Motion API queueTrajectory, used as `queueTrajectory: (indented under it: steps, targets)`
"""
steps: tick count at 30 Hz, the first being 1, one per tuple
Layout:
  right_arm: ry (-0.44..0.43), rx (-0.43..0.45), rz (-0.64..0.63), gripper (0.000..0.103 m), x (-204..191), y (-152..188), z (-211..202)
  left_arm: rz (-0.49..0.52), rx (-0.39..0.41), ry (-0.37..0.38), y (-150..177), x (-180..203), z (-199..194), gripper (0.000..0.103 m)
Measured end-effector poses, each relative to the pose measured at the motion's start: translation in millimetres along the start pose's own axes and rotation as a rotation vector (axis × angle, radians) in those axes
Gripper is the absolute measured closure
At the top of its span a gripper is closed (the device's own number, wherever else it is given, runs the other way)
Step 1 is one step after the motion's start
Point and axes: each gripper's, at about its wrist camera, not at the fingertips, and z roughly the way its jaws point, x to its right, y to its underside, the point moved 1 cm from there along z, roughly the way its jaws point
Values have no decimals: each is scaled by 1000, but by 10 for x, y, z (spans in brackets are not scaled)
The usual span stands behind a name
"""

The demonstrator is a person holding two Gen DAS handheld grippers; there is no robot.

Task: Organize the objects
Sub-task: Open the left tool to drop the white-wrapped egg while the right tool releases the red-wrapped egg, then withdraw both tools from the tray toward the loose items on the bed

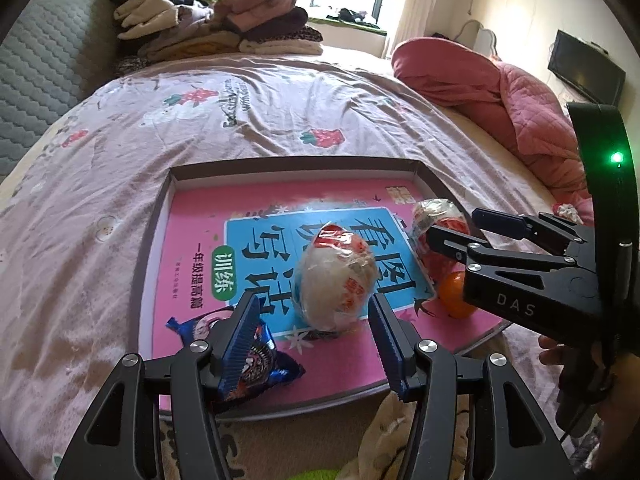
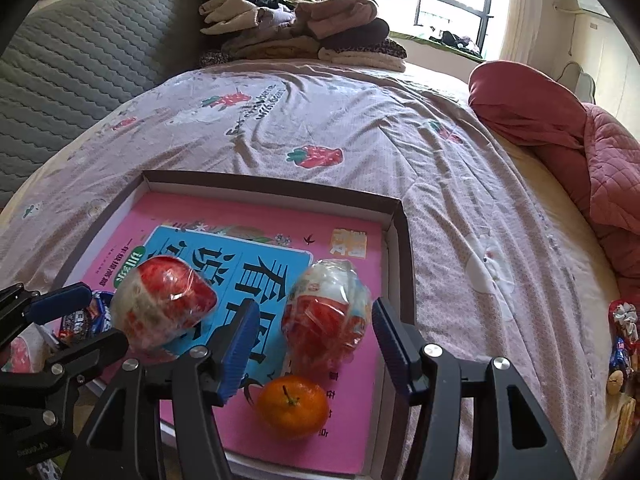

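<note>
A shallow box [image 1: 296,164] [image 2: 272,184] lies on the bed with a pink book [image 1: 192,220] [image 2: 240,216] inside. On the book rest two plastic-wrapped red-and-white snacks, an orange [image 1: 456,292] [image 2: 290,406] and a blue snack packet [image 1: 256,360] [image 2: 80,320]. My left gripper [image 1: 312,320] [image 2: 100,316] is open, its blue pads flanking the nearer wrapped snack [image 1: 334,276] [image 2: 160,300] without touching it. My right gripper [image 2: 316,332] [image 1: 454,226] is open around the other wrapped snack [image 2: 328,312] [image 1: 436,216], which lies on the book with gaps at both pads.
Folded clothes [image 1: 216,20] [image 2: 296,28] are piled at the bed's far end by a grey padded headboard [image 1: 40,80]. A red quilt [image 1: 500,92] [image 2: 560,120] lies at the right. More snack packets [image 2: 622,340] sit on the sheet at the right edge.
</note>
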Motion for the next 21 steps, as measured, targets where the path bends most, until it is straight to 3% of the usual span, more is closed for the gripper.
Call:
queueTrajectory:
  steps: [7,21]
  targets:
    - [0,26,-10,45,-54,-12,-197,-5,52,-39,9,-14,-245,44]
    - [1,87,-10,43,-135,-35,-663,-10,101,-47,39,29,-682,31]
